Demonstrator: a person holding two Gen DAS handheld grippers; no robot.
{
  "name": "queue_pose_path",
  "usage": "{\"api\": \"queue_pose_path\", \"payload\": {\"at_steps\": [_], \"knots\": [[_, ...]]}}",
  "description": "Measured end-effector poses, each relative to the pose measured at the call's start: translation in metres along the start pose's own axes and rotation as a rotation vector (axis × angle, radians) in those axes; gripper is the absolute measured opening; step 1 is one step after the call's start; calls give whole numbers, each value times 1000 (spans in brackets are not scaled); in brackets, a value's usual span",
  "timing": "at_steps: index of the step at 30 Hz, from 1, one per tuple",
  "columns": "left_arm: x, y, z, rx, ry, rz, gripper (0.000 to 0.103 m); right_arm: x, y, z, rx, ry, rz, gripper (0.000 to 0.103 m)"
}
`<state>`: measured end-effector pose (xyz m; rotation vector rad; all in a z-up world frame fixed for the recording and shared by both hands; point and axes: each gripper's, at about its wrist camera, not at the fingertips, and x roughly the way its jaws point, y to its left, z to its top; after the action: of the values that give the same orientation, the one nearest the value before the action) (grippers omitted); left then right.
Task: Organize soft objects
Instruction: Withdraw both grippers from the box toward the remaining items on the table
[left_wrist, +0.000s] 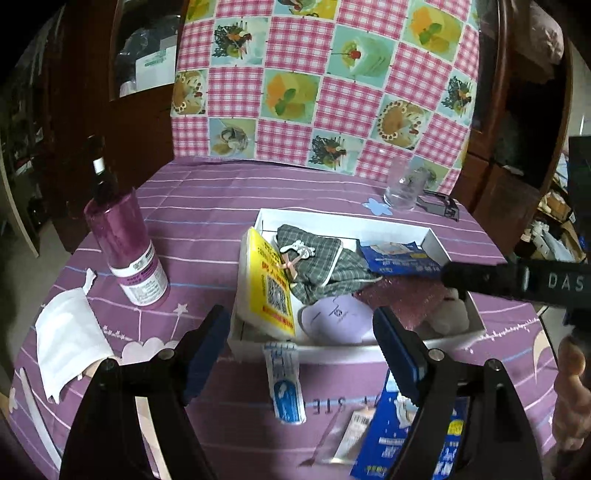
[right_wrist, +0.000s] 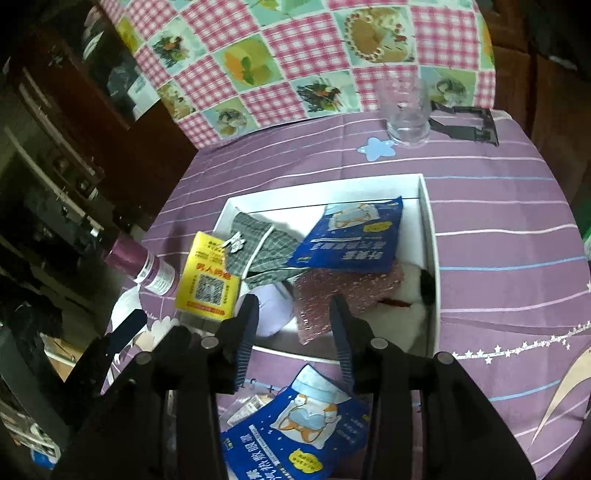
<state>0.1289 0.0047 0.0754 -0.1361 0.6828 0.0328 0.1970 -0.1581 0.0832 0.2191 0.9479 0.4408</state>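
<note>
Hovering over the near rim of the shallow white cardboard box (right_wrist: 430, 221), we held both grippers empty. The right gripper (right_wrist: 293, 332) had its jaws partly apart with nothing between the pads; below the gap lay the pink glittery mesh pouch (right_wrist: 332, 291) at the box's near side. The left gripper (left_wrist: 299, 347) stood wide open, framing the box's near wall and nothing more.

Already in the box: a grey-green plaid cloth pouch (right_wrist: 258, 247) toward the far left corner, a blue printed foil packet (right_wrist: 354, 236) lying across the middle, a white plush toy with a black patch (right_wrist: 410, 295) against the right wall, a pale lilac soft pad (right_wrist: 271, 310) at the near left, and a yellow packet with a square code (right_wrist: 207, 284) leaning on the left wall, half over the rim.

Still outside, on the purple striped tablecloth (right_wrist: 498, 221) just before the box's near wall: a second blue foil packet with a cartoon animal (right_wrist: 295, 428), a small white-and-blue sachet (left_wrist: 284, 384), and a white cloth mask (left_wrist: 66, 332) near the table's left edge.

We judged the next pick to be the loose blue packet. Advice to ourselves: come down flat, pinch one edge so the foil lifts rather than slides, and clear the rim before releasing. The purple cylindrical canister (left_wrist: 125, 247) and clear glass tumbler (right_wrist: 406, 110) stood well apart.
</note>
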Motion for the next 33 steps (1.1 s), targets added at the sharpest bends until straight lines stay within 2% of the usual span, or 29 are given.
{"api": "queue_pose_path", "payload": {"at_steps": [3,7,10,16,20,25,29,33], "knots": [[-5,7,-5,0,5,-5,80,-6,7,-6,-35,-30,-25,49],[-10,20,-11,-22,-1,4,80,-5,5,-17,-67,3,-79,49],[-10,26,-20,-64,14,-41,79,-10,-4,-27,-57,12,-65,49],[-10,13,-35,-36,33,-80,79,-26,-19,-49,-13,-26,-48,49],[-6,10,-40,-19,68,-48,79,-33,-29,-69,3,-27,-53,49],[3,22,-45,-79,112,-30,79,-37,-52,-90,80,-32,-17,49],[12,30,-48,-128,161,-20,79,-35,-64,-95,121,-14,-35,49],[19,29,-52,-139,218,-9,79,-30,-73,-97,185,27,18,49]]}}
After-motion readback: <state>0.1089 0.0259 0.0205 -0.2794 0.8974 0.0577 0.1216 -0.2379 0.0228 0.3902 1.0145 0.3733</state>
